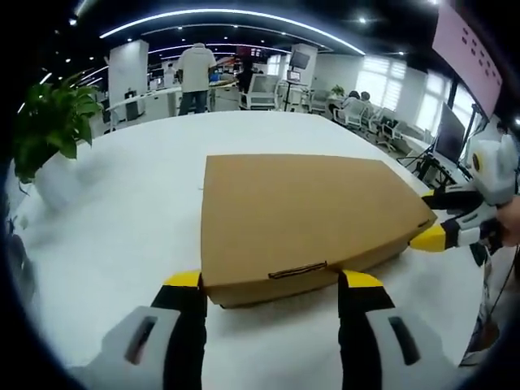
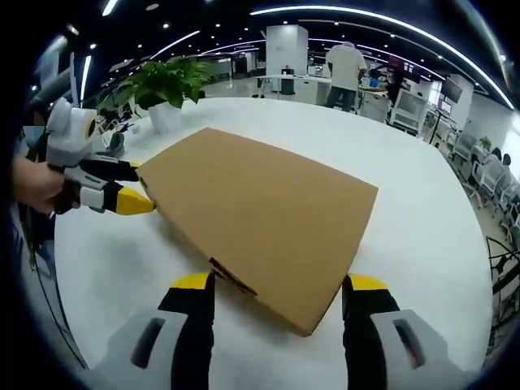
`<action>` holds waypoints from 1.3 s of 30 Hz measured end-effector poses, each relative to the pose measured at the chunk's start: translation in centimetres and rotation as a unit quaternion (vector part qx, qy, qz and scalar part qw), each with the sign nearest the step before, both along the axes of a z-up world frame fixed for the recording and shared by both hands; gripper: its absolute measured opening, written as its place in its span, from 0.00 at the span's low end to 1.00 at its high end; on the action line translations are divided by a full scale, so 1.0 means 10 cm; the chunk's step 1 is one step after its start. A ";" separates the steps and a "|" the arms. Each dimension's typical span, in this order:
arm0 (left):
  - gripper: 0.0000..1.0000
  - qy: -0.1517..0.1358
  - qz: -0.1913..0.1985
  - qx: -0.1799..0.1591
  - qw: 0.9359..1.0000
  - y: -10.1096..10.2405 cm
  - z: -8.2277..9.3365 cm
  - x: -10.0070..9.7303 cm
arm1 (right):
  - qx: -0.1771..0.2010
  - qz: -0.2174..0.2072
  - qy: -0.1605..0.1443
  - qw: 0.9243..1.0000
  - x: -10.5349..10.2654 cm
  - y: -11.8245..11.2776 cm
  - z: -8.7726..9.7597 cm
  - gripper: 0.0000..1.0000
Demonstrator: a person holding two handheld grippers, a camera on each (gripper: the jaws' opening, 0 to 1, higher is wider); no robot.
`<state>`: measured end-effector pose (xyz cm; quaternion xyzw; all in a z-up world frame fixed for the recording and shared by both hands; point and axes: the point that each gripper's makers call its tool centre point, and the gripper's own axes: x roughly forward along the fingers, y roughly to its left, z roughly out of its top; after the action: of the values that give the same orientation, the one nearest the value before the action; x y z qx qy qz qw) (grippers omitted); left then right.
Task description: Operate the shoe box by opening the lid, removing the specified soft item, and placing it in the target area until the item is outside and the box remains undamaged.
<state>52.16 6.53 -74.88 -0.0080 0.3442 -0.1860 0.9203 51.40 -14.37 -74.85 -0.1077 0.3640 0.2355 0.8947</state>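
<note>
While the left gripper [image 1: 275, 286] sits at the bottom centre of the left gripper view with its yellow-tipped jaws spread apart on either side of the near edge, the shoe box [image 1: 305, 219] lies flat in the middle of the frame on the white table [image 1: 122, 219]. Its long axis runs left to right across this view, and the near side, with a small dark tab slot, faces the camera. The box is plain brown cardboard, its lid shut and flat, unmarked on top. At the upper left stands a potted plant [image 1: 49, 122].

In the right gripper view, the box [image 2: 260, 211] runs diagonally from upper left to lower right, one corner pointing toward the bottom of the frame. The right gripper [image 2: 276, 294] has its jaws apart at that near corner. At the left edge a hand [image 2: 32, 183] holds the other gripper, whose yellow tip sits just beside the box's left corner.
</note>
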 end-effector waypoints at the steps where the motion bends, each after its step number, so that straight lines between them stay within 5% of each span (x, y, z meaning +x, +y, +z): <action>1: 0.65 0.000 0.001 0.000 1.000 0.00 0.00 -0.01 | 0.000 0.001 0.000 1.000 0.00 0.00 0.00 0.62; 39: 0.64 -0.002 0.048 -0.003 0.999 0.04 0.00 -0.31 | -0.005 0.031 -0.002 0.999 -0.12 0.04 -0.01 0.61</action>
<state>49.02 6.88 -74.90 -0.0266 0.3414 -0.1423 0.9287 50.19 -14.01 -74.95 -0.1245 0.3597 0.2612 0.8870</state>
